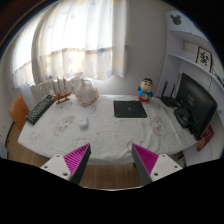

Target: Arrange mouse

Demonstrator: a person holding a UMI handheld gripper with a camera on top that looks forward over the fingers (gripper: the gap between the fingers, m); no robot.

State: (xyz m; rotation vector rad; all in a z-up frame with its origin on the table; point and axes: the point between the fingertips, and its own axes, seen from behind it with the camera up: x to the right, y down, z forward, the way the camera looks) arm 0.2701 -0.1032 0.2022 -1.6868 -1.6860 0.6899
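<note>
Two pink pads [78, 158] sit at the near end of my view, one on each finger, with a wide gap between them, so my gripper [113, 160] is released and holding nothing. It hangs above the near edge of a white table [110, 135], well back from everything on it.

The mouse [84, 123] is the small pale blob on the tabletop, ahead of my left finger and well apart from it, a bit left of the middle. It's tiny from here, so I'm only fairly sure that's the mouse and not one of the clear bits lying just left of it [63, 126].

Further right there's a black mouse mat [129, 108], lying flat, and the mouse is not on it; there's bare table between them. Just beyond the mat's far right corner stands a little figure in blue and yellow [144, 90].

On the far left a dark keyboard [39, 109] lies at an angle, next to an orange chair [19, 107]. Behind it there's a wooden model ship [63, 90] and a heap of white cloth [87, 93] beside that.

Right side of the table has a black monitor [193, 103]. A bright curtained window [85, 40] fills the far wall.
</note>
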